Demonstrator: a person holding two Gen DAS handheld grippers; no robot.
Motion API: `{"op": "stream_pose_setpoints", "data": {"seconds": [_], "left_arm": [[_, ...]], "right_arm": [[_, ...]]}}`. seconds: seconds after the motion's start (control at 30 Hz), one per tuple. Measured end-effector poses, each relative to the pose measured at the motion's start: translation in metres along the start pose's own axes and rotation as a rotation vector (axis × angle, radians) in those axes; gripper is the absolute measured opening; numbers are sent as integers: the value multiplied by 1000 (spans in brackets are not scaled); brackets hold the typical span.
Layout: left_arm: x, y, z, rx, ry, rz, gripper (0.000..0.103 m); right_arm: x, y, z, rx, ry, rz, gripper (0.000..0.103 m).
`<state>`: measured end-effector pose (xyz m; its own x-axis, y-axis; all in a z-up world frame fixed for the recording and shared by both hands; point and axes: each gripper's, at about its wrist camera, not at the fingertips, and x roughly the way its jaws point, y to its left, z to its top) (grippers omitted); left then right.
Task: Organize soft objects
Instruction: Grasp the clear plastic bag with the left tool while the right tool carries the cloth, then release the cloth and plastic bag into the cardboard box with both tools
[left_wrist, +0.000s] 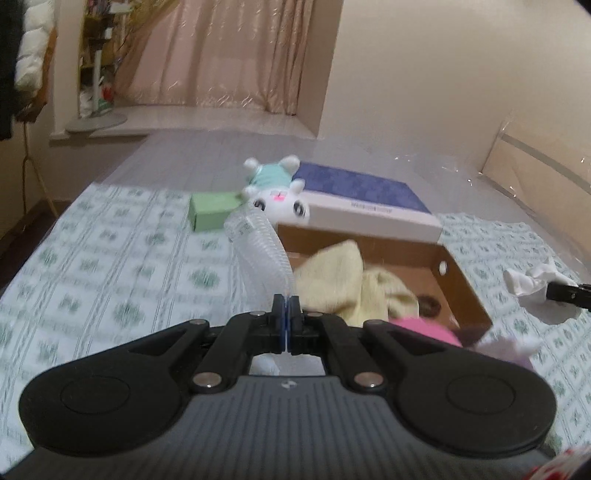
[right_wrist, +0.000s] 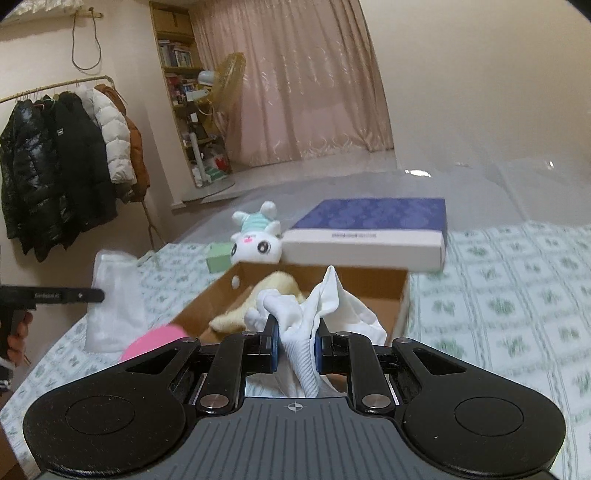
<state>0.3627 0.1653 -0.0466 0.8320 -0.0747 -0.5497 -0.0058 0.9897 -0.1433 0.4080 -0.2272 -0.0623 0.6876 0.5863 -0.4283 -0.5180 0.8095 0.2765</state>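
An open cardboard box (left_wrist: 461, 280) (right_wrist: 369, 284) sits on the patterned bedspread, holding a yellow cloth (left_wrist: 343, 280) (right_wrist: 273, 291) and a pink item (left_wrist: 424, 328) (right_wrist: 155, 341). My left gripper (left_wrist: 286, 306) is shut on a clear ribbed plastic piece (left_wrist: 258, 251), held above the bed left of the box; it shows as a pale bag (right_wrist: 114, 302) in the right wrist view. My right gripper (right_wrist: 295, 332) is shut on a white sock (right_wrist: 314, 314), held over the box's near edge; the sock also shows in the left wrist view (left_wrist: 535, 291). A white plush bunny (left_wrist: 280, 192) (right_wrist: 258, 236) lies behind the box.
The box's blue-and-white lid (left_wrist: 369, 199) (right_wrist: 369, 232) lies behind the box. A green box (left_wrist: 214, 210) (right_wrist: 218, 258) sits beside the bunny. Coats on a rack (right_wrist: 66, 155), a bookshelf, a fan (right_wrist: 229, 81) and curtains stand beyond the bed.
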Motion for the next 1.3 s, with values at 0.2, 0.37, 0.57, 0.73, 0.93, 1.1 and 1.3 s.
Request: {"op": "stream_pose_setpoints", "data": {"seconds": [0.2, 0.37, 0.57, 0.73, 0.93, 1.1, 1.3], "left_arm": [[45, -13, 38, 21, -8, -47, 0], [76, -28, 53, 33, 6, -84, 0], [107, -48, 62, 27, 31, -167, 0], [138, -62, 62, 12, 97, -249, 3], [173, -53, 46, 26, 183, -133, 24], [177, -30, 38, -3, 205, -91, 24], [168, -22, 40, 4, 190, -97, 24]], "right_arm": [[40, -8, 17, -39, 9, -10, 17], [67, -12, 24, -71, 40, -8, 17], [91, -20, 28, -96, 62, -28, 17], [104, -31, 27, -98, 79, -39, 18], [110, -44, 22, -82, 104, -45, 18], [116, -48, 21, -80, 126, -41, 18], [130, -49, 27, -46, 128, -7, 18]]}}
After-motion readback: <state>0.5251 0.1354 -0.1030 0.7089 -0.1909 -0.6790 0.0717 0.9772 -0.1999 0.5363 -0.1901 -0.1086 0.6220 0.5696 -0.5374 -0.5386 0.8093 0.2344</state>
